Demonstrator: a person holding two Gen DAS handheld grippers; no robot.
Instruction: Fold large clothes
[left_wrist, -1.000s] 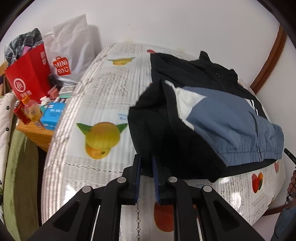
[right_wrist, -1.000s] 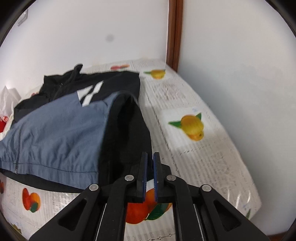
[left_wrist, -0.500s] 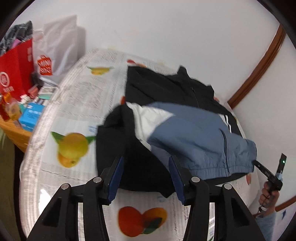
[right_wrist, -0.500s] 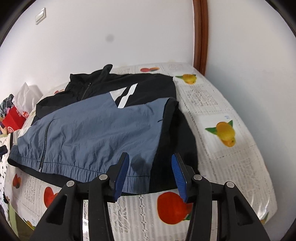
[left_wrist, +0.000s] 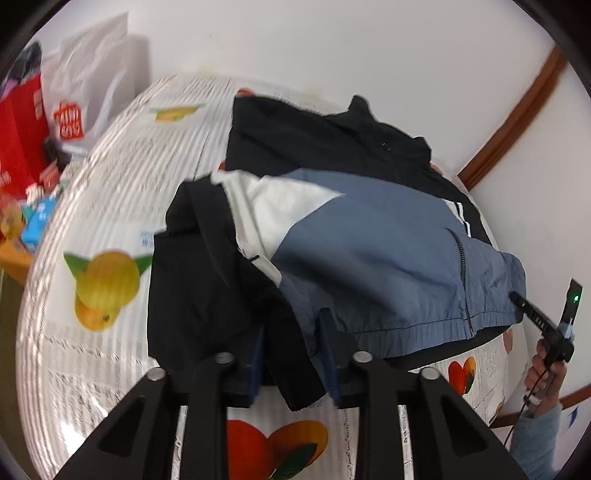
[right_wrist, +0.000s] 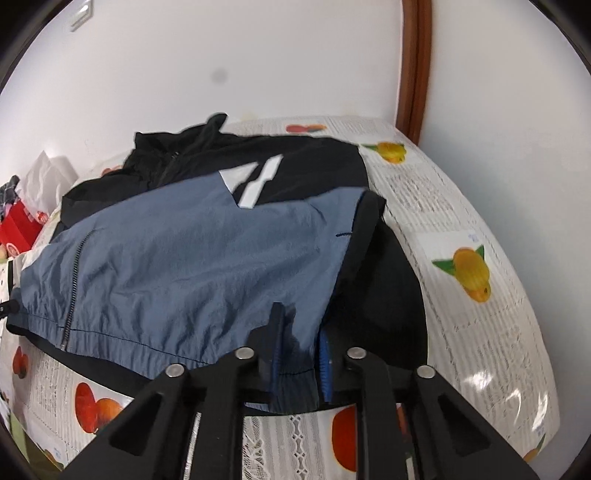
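A black, blue and white zip jacket (left_wrist: 369, 240) lies on a table with a fruit-print cloth (left_wrist: 110, 206), both sleeves folded in over its sides. My left gripper (left_wrist: 293, 362) is open, its fingers straddling the black sleeve end and hem corner at the near edge. The jacket also shows in the right wrist view (right_wrist: 192, 258). My right gripper (right_wrist: 301, 350) is open, its fingers on either side of the blue hem corner beside the folded black sleeve (right_wrist: 384, 288). The other hand-held gripper (left_wrist: 543, 325) shows at the far right of the left wrist view.
Red (left_wrist: 18, 122) and white (left_wrist: 92, 81) shopping bags and small boxes (left_wrist: 38, 221) stand on a side surface left of the table. A white wall runs behind, with a brown wooden trim (right_wrist: 415, 66) at the right corner. The table edge (right_wrist: 295, 432) lies just below the hem.
Both grippers opened and let go of the folded-in sleeves. They then moved down to the jacket's hem corners, jaws now around the fabric.
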